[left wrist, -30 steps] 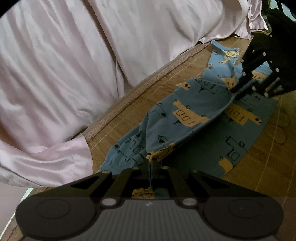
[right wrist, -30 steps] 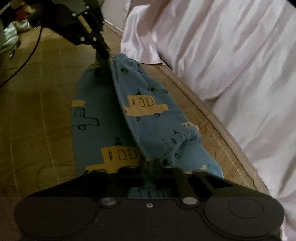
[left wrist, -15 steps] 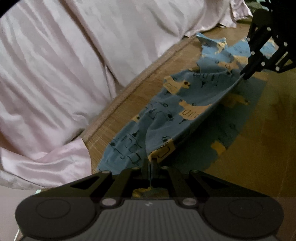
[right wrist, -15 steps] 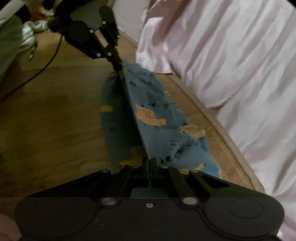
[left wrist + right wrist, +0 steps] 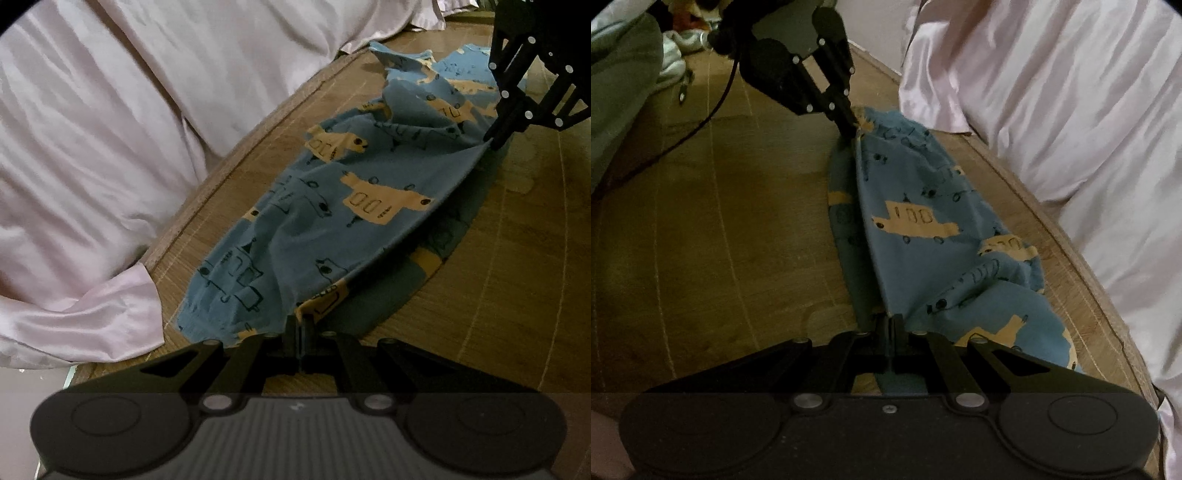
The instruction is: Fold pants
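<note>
Grippers both clenched: left gripper (image 5: 300, 325) and right gripper (image 5: 891, 325) pinch blue cotton truck-print pants (image 5: 332, 221), edge lifted off woven mat (image 5: 517, 258).

Dim, warm-tinted fisheye views with curved, dark-vignetted corners, soft motion blur, deep shadow under the lifted cloth (image 5: 369, 229).

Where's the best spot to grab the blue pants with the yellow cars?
Along the long lifted edge, one end each. The left gripper and right gripper pinch the pants there now, coming in from the open mat side, so the cloth hangs in a straight line, ready to fold.
</note>
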Demonstrator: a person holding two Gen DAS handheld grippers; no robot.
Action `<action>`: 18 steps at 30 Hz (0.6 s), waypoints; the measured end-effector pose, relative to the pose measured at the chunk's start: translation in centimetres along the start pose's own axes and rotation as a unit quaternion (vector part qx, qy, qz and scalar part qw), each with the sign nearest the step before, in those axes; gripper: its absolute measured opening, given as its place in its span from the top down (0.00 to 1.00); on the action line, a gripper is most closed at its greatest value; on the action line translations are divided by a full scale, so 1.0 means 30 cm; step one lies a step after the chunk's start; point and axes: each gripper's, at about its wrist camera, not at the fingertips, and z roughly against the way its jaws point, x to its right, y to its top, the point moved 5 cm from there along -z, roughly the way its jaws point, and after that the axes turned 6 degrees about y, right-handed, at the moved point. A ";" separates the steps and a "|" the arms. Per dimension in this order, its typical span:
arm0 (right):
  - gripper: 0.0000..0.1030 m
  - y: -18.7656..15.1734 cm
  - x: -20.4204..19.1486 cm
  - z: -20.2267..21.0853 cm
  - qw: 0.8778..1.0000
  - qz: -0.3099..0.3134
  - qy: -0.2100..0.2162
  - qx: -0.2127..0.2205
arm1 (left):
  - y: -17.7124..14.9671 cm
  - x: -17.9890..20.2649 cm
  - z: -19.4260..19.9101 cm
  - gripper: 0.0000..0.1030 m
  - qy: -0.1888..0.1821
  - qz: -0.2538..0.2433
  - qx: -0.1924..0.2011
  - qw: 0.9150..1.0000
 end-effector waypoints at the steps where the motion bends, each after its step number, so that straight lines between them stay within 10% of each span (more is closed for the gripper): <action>1: 1.00 0.002 0.005 0.006 1.000 -0.001 -0.001 0.003 | 0.001 -0.007 0.006 0.99 0.003 0.005 0.005 1.000; 18: 0.99 -0.048 0.008 -0.013 0.999 -0.023 0.045 -0.008 | -0.033 0.020 -0.044 0.97 -0.042 -0.007 -0.023 0.999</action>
